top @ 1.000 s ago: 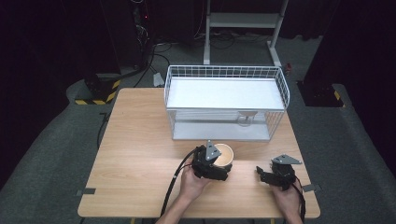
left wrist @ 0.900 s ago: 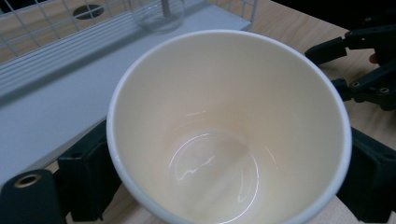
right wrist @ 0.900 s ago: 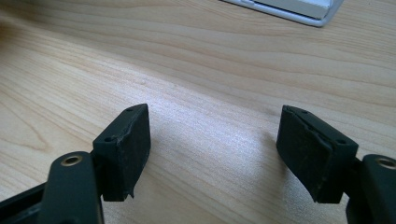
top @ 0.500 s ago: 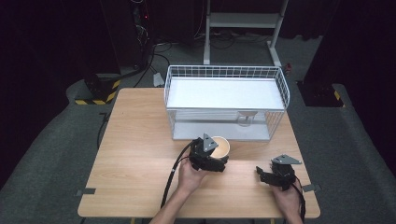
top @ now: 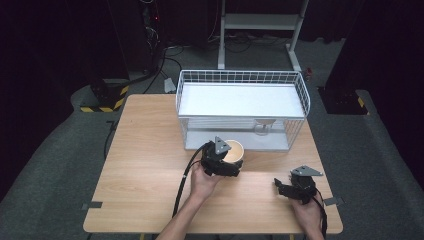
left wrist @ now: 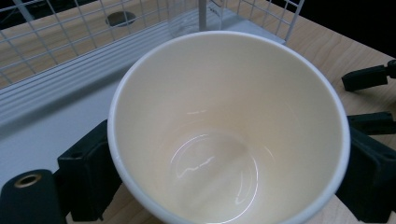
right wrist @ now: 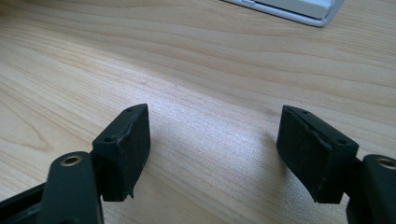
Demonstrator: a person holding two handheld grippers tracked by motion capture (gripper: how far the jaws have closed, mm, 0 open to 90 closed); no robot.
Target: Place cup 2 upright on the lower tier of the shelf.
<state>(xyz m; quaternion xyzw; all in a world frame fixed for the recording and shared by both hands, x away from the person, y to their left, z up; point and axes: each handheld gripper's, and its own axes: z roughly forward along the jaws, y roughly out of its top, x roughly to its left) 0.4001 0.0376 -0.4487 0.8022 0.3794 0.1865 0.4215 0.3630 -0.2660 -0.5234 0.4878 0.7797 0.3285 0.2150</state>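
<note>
Taking the wire basket (top: pixel 242 107) as the landmark, the right gripper (top: pixel 295 189) lies nearest the person, well in front of the basket's right front corner, low over the wooden table (top: pixel 145 165). In the right gripper view its 2 black jaws stand apart with bare wood between them, so this claw is open and holds nothing; a corner of the basket's base (right wrist: pixel 299 11) shows at the top edge.

Closer to the basket, the left gripper (top: pixel 223 161) is just in front of its front wall, about midway along. It grips 1 cream paper cup (top: pixel 233 150), upright with its mouth up. In the left gripper view the cup (left wrist: pixel 229 135) is empty and glossy inside, and the 2 jaws press on its left and right sides. The cup's rim is just beside the basket's front wire, and I cannot tell whether they touch.

Farthest off, the basket has a white floor and a small metal fitting (top: pixel 263 124) on its front wall.
</note>
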